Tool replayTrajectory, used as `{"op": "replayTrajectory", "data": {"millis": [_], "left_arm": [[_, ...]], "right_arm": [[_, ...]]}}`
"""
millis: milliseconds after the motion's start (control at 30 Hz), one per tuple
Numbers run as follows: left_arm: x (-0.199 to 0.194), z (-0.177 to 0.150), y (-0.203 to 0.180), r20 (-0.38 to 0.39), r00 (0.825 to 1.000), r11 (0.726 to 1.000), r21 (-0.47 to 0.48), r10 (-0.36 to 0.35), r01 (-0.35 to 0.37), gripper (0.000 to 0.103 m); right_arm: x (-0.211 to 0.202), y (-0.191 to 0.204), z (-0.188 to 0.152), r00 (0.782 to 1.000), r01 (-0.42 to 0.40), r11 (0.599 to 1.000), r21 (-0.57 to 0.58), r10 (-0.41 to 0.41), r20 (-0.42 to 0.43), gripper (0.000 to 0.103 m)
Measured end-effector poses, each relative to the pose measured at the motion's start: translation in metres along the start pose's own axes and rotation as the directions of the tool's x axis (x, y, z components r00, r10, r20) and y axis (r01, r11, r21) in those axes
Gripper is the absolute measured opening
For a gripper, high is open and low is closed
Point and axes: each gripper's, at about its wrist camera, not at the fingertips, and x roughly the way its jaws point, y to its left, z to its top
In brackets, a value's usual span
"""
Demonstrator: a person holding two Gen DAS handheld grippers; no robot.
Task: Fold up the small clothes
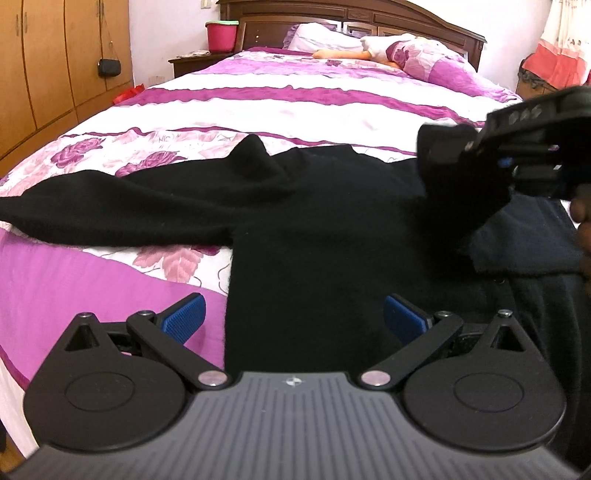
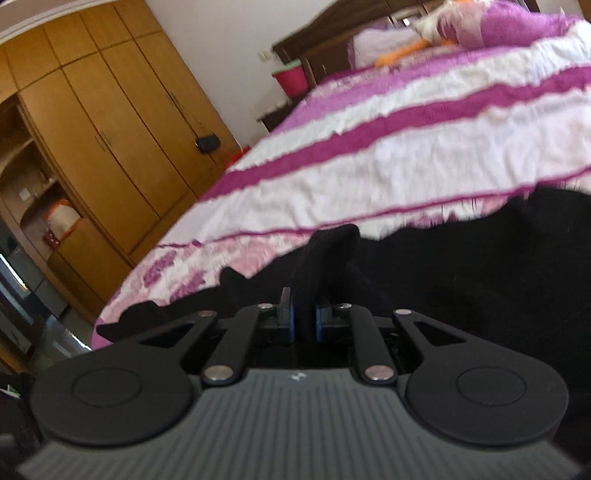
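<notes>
A black sweater (image 1: 303,214) lies spread on the bed, one sleeve stretched out to the left. My left gripper (image 1: 293,319) is open and empty, its blue pads (image 1: 184,317) low over the sweater's lower body. My right gripper (image 2: 303,317) is shut on a fold of the black sweater (image 2: 325,251) and holds it lifted. In the left wrist view the right gripper (image 1: 461,166) is at the right with the right sleeve bunched in it, raised above the bed.
The bed has a pink, purple and white floral cover (image 1: 258,99) with pillows (image 1: 424,55) at the headboard. A wooden wardrobe (image 2: 110,122) stands along the left. A red bucket (image 1: 221,35) sits on a nightstand. Dark clothing (image 1: 546,240) lies at the right.
</notes>
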Motion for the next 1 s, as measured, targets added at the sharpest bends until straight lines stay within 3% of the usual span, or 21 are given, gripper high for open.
{"op": "replayTrajectory", "data": {"millis": [133, 233, 367, 600, 733, 900, 933, 1000], "left_arm": [[-0.001, 0.001, -0.002, 0.011, 1.0, 1.0, 0.001, -0.005, 0.005, 0.103], [-0.001, 0.002, -0.005, 0.017, 1.0, 1.0, 0.002, -0.018, 0.018, 0.103], [-0.001, 0.007, -0.012, 0.027, 0.999, 0.999, 0.015, -0.039, 0.039, 0.103], [0.01, 0.037, -0.03, 0.115, 0.992, 0.995, 0.086, -0.052, 0.042, 0.103], [0.03, 0.056, -0.033, 0.119, 0.991, 0.996, 0.08, -0.059, 0.049, 0.098], [0.066, 0.072, -0.03, 0.073, 0.997, 0.998, 0.05, -0.035, 0.032, 0.092], [0.073, 0.073, -0.028, 0.061, 0.998, 0.999, 0.038, -0.03, 0.028, 0.092], [0.088, 0.073, -0.023, 0.034, 0.999, 0.999, 0.01, -0.037, 0.037, 0.091]], "right_arm": [[-0.006, 0.0, -0.003, 1.0, 0.015, 1.0, -0.018, -0.014, 0.022, 0.044], [-0.016, -0.007, 0.0, 0.999, 0.02, 1.0, -0.02, -0.019, 0.048, 0.052], [-0.036, -0.023, 0.004, 0.997, 0.041, 0.999, 0.002, -0.041, 0.061, 0.053], [-0.068, -0.064, 0.01, 0.982, 0.164, 0.985, 0.059, -0.168, 0.087, 0.053], [-0.097, -0.121, 0.022, 0.93, 0.311, 0.929, 0.198, -0.341, 0.138, 0.053], [-0.097, -0.159, 0.028, 0.897, 0.386, 0.891, 0.24, -0.423, 0.13, 0.053], [-0.092, -0.174, 0.031, 0.881, 0.425, 0.872, 0.244, -0.46, 0.112, 0.053], [-0.082, -0.184, 0.03, 0.874, 0.445, 0.861, 0.244, -0.477, 0.09, 0.053]]}}
